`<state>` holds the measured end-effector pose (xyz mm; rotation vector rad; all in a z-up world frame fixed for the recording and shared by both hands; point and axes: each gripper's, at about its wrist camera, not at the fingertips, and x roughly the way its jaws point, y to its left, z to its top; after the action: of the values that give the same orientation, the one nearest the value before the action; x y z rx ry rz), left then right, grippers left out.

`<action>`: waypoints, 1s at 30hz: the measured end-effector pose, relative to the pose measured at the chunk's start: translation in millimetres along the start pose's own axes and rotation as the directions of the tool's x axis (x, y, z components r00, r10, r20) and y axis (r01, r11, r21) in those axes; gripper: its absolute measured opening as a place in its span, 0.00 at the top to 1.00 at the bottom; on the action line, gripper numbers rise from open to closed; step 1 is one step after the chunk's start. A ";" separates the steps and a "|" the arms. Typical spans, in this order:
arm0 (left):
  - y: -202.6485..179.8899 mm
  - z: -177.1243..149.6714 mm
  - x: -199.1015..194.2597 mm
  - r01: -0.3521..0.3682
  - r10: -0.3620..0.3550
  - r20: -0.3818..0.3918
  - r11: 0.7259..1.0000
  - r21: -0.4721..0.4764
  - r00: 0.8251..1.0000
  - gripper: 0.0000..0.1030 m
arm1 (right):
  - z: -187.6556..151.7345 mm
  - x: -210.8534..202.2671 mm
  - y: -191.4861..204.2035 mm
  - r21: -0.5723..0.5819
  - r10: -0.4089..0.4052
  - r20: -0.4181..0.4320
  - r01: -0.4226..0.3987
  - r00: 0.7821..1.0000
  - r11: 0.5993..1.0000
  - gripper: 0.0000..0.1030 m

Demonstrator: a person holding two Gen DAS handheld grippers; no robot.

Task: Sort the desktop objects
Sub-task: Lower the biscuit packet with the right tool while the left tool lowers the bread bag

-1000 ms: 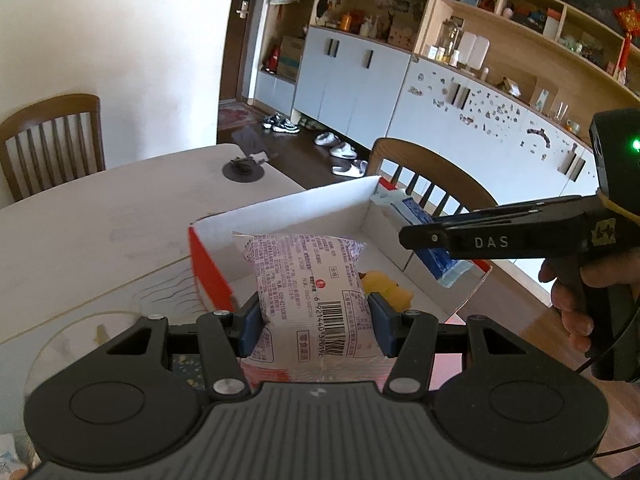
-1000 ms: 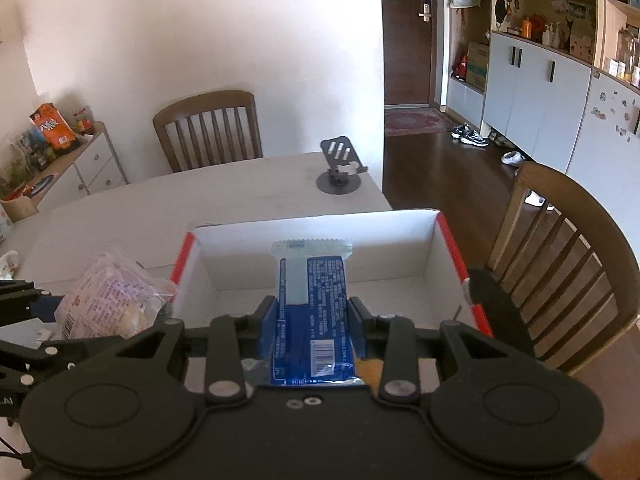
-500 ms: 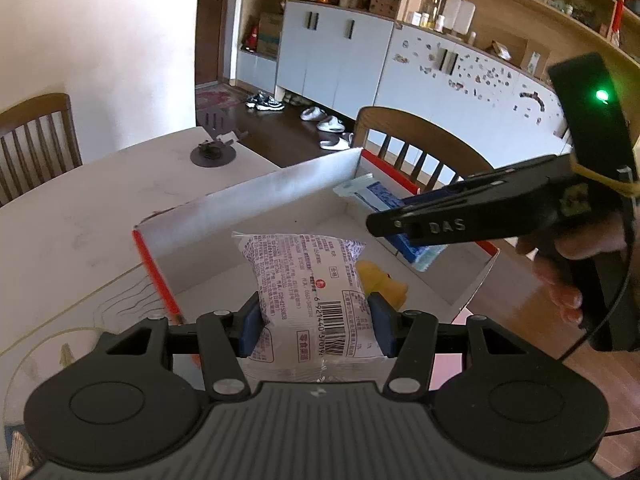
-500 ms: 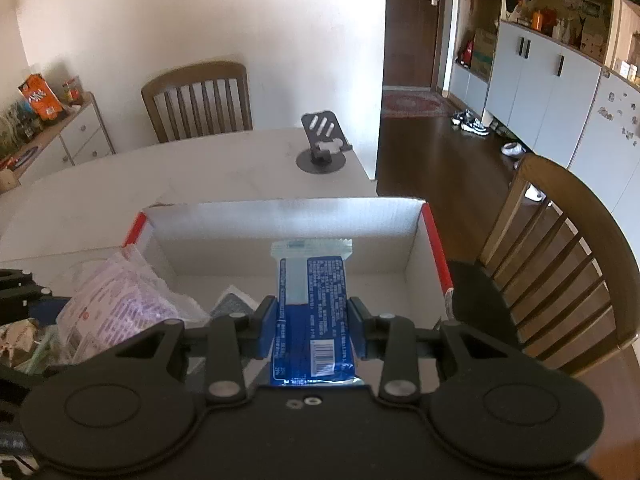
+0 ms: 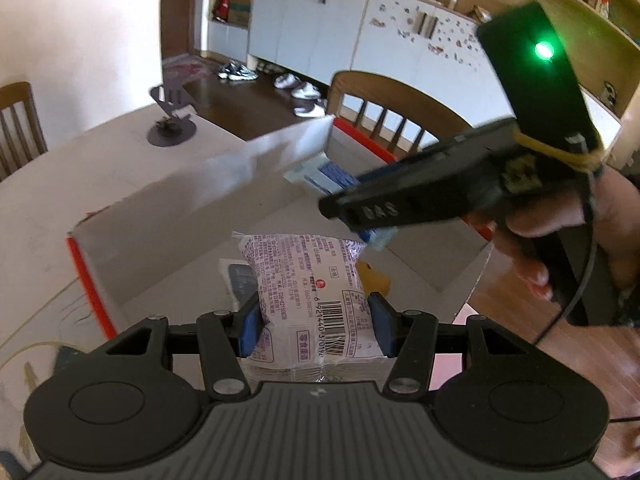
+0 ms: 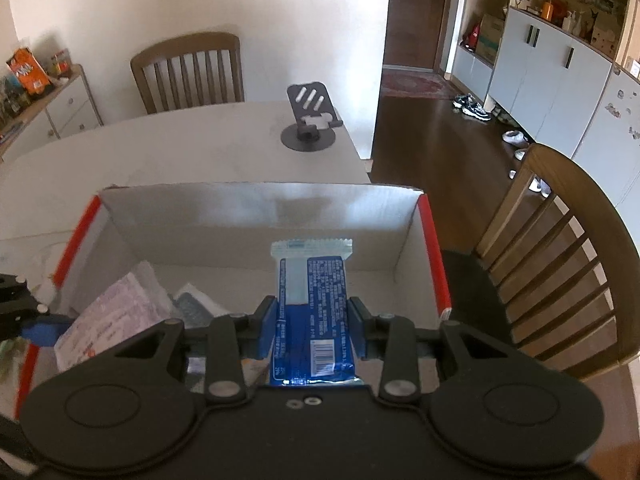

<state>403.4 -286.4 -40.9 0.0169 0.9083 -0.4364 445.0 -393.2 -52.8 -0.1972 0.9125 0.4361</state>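
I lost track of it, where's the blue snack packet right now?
The blue snack packet is clamped in the right gripper, held over the open cardboard box, right of the purple-printed packet.

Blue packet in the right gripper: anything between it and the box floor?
Nothing visible. The blue packet hangs over the right side of the open cardboard box, where the floor ahead of it looks bare. The purple-print packet and a grey packet sit off to the left. The floor directly under the right gripper is hidden.

bright daylight, soft shadows, fisheye bending at edges; motion blur smears the right tool (image 5: 372, 204).
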 end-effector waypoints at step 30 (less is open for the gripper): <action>3.2 -2.5 45.3 0.018 -0.011 -0.163 0.999 0.038 0.987 0.48 | 8.4 68.5 3.0 -0.061 -0.027 -0.181 0.016 0.983 0.998 0.65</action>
<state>426.9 -299.2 -77.7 0.0831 1.0609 -0.4716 486.2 -368.4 -102.4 -0.3046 1.0757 0.4302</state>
